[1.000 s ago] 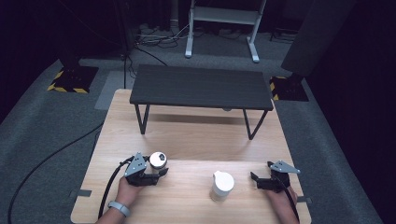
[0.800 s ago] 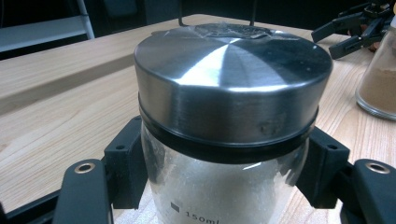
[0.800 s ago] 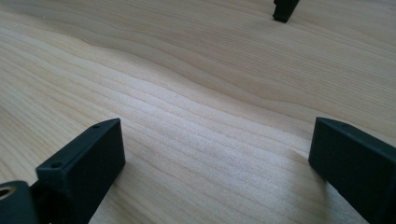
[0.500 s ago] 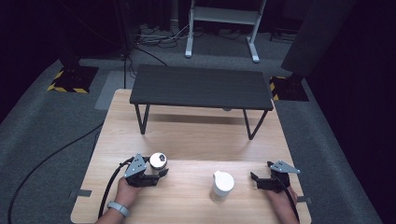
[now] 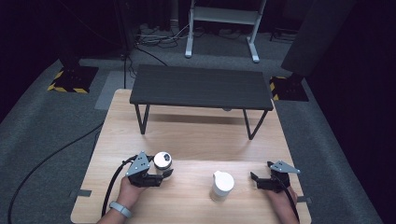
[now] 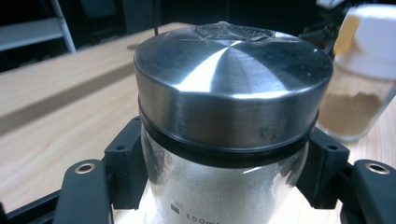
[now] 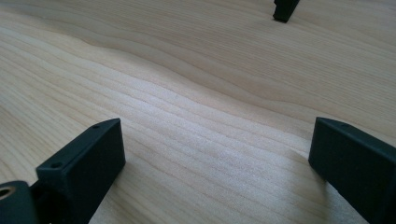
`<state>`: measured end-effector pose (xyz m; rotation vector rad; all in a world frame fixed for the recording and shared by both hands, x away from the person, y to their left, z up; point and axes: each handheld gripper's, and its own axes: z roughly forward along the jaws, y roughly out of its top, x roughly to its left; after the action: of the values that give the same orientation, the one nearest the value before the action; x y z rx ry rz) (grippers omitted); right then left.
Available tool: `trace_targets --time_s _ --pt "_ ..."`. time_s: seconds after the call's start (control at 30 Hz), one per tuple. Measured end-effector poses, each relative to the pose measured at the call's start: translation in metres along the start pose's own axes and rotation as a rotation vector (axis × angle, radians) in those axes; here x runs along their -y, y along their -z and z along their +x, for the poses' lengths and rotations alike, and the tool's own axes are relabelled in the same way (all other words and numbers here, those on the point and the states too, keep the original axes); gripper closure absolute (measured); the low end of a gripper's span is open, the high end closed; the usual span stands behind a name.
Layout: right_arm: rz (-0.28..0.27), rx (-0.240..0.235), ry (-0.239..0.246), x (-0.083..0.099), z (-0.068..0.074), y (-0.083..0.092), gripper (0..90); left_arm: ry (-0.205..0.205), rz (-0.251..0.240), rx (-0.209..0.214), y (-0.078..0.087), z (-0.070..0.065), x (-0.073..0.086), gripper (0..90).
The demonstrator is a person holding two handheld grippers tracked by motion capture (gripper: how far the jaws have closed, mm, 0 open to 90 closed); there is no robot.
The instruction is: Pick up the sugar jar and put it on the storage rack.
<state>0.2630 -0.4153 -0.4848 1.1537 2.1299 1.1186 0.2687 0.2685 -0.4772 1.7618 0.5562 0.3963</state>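
A glass jar with a brushed steel lid sits between the jaws of my left gripper, which is shut on its glass body just under the lid's black seal, at the front left of the wooden table. A clear shaker with a white cap, holding brown powder, stands at the front middle. To its right my right gripper rests low over the bare wood, jaws wide apart with nothing between them.
A low black bench stands across the far half of the table; one of its feet shows in the right gripper view. A white metal stand and cables lie on the grey floor beyond. A black cable trails left off the table.
The left gripper and the jar in it have risen slightly. The shaker and the right gripper have kept still.
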Motion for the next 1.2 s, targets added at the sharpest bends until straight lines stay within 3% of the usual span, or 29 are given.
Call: trace_targets --time_s 0.33,0.47,0.8,0.9,1.2 --pt "0.0 -0.002 0.001 0.0 0.0 0.0 3.3 -0.03 -0.041 0.001 -0.003 0.003 -0.029 31.0" --pt "0.0 -0.003 0.001 0.0 0.0 0.0 3.3 -0.044 -0.046 -0.003 -0.004 0.009 -0.056 31.0" --pt "0.0 -0.005 0.002 0.0 -0.001 0.0 3.4 -0.057 -0.054 -0.026 -0.016 0.025 -0.104 31.0" --pt "0.0 -0.006 0.002 0.0 -0.001 0.0 3.4 -0.037 -0.034 -0.036 -0.022 0.031 -0.123 31.0" --pt "-0.001 -0.007 0.002 0.0 -0.001 0.0 3.5 -0.028 -0.067 -0.064 -0.043 0.048 -0.164 31.0"
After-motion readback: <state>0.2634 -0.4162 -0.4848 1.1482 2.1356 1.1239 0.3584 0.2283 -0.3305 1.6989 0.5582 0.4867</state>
